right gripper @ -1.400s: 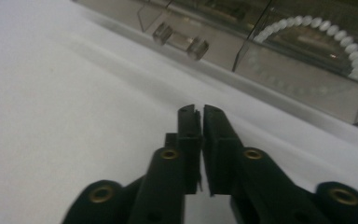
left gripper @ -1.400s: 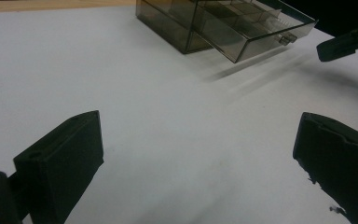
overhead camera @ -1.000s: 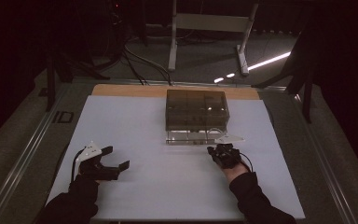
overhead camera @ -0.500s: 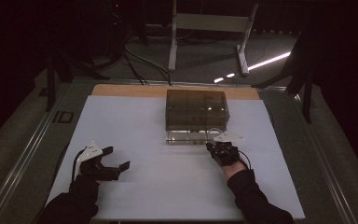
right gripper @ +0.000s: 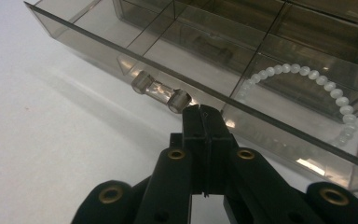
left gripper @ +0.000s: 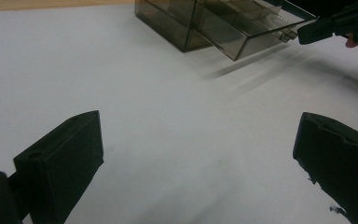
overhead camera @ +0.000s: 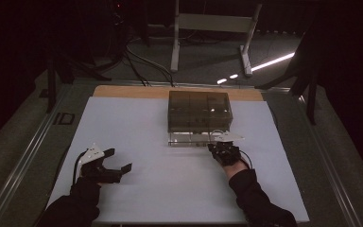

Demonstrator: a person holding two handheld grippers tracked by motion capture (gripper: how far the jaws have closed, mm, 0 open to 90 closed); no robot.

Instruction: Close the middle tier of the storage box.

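The drawer of the smoky box is seen partly pulled out, a bead bracelet inside. The right gripper, jaws pressed together empty, is held at the handle; the left gripper rests spread wide.

In the right gripper view the drawer runs off the picture at 12 and 3 o'clock, and the bead bracelet in it is seen only through tinted plastic, its far side blurred. In the left gripper view the right gripper is cut off at 2 o'clock. From above, the box is too dark to tell its contents.
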